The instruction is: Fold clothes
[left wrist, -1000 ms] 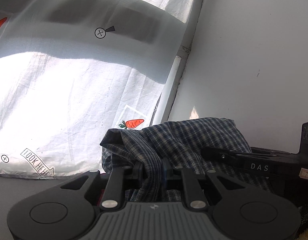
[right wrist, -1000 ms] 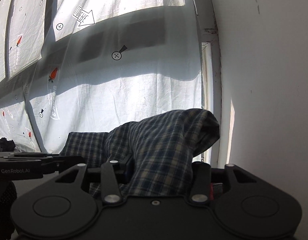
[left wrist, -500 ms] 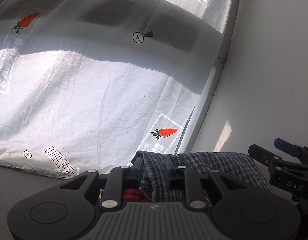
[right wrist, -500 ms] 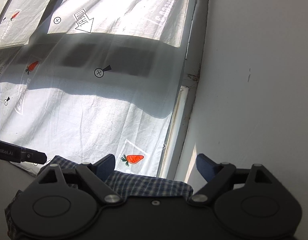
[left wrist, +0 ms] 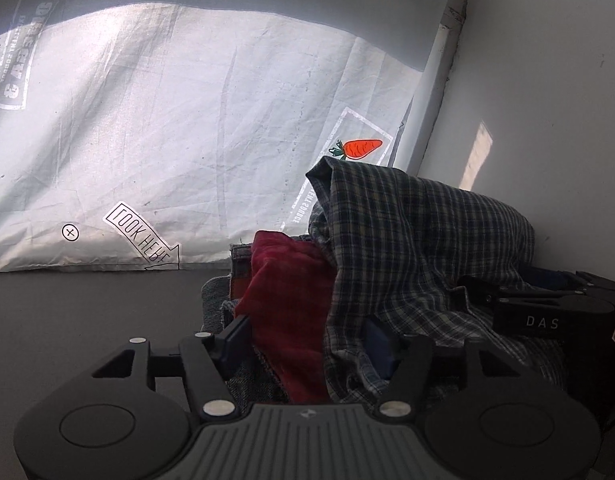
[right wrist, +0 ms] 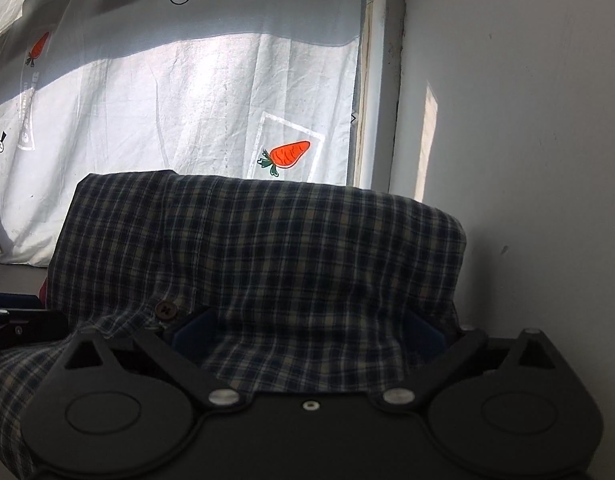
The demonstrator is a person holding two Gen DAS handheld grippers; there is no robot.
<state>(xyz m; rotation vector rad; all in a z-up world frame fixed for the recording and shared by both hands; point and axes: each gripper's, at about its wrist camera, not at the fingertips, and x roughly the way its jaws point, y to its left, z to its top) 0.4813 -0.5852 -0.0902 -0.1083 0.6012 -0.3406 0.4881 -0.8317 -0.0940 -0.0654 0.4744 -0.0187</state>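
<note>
Left wrist view first. Half a second ago my left gripper (left wrist: 307, 340) was pressed together on a fold of the plaid shirt (left wrist: 419, 240); now its jaws stand spread, the plaid hem and a red garment (left wrist: 291, 300) lying loose between the fingers (left wrist: 235, 334). I judge the shirt has just been set down on the pile: it drapes over the red garment and some denim (left wrist: 217, 304) beneath, near the wall (left wrist: 547, 100) and the printed curtain (left wrist: 167, 120). The camera has dropped low and level with the heap, looking along the grey table (left wrist: 67, 312). The right gripper (left wrist: 547, 312) enters from the right, its fingers against the plaid; whether it is spread cannot be told from this side.

Right wrist view. The right gripper (right wrist: 307, 332) was already spread half a second ago, with only a strip of plaid below it; now the shirt (right wrist: 267, 260) fills the middle of the frame as a broad, rounded bundle, a button (right wrist: 165, 309) near the left finger (right wrist: 195, 330). Both fingers sit wide apart, partly under the cloth, pinching nothing. The gripper is pushed close in, level, aimed at the curtain (right wrist: 147, 100). I read this as release after placing: the fold appears complete, and both tools need only back straight out without dragging the hem.
</note>
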